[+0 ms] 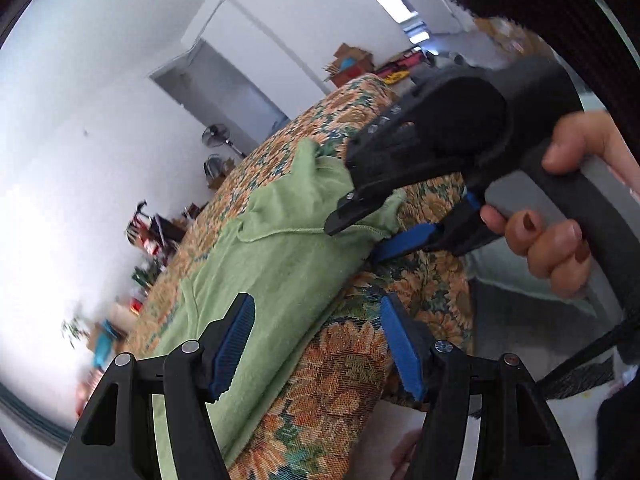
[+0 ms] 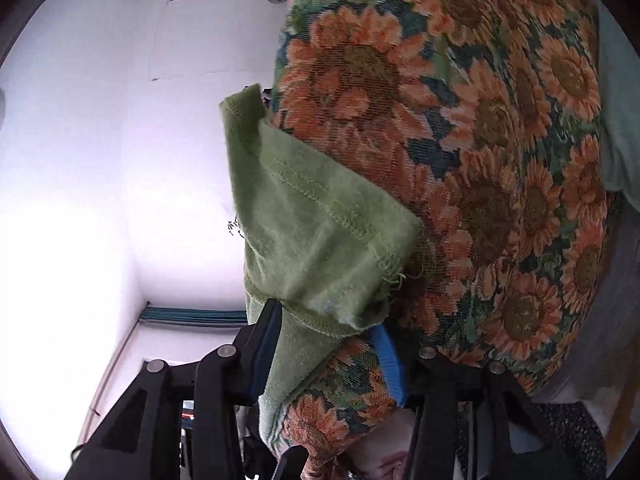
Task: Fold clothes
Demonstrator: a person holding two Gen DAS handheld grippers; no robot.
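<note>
A green garment lies spread on a table covered by a sunflower-patterned cloth. My left gripper is open and straddles the table's near edge, one pad over the garment and the other below the rim. Farther along the same edge, a person's hand holds my right gripper at the garment's hemmed corner. In the right wrist view the right gripper stands open, with the folded-back green garment corner and the sunflower cloth edge between its jaws, filling most of the gap.
White walls surround the table. Beyond its far side stand a floor fan, cardboard boxes and a clutter of small items along the wall. A grey floor shows below the table edge.
</note>
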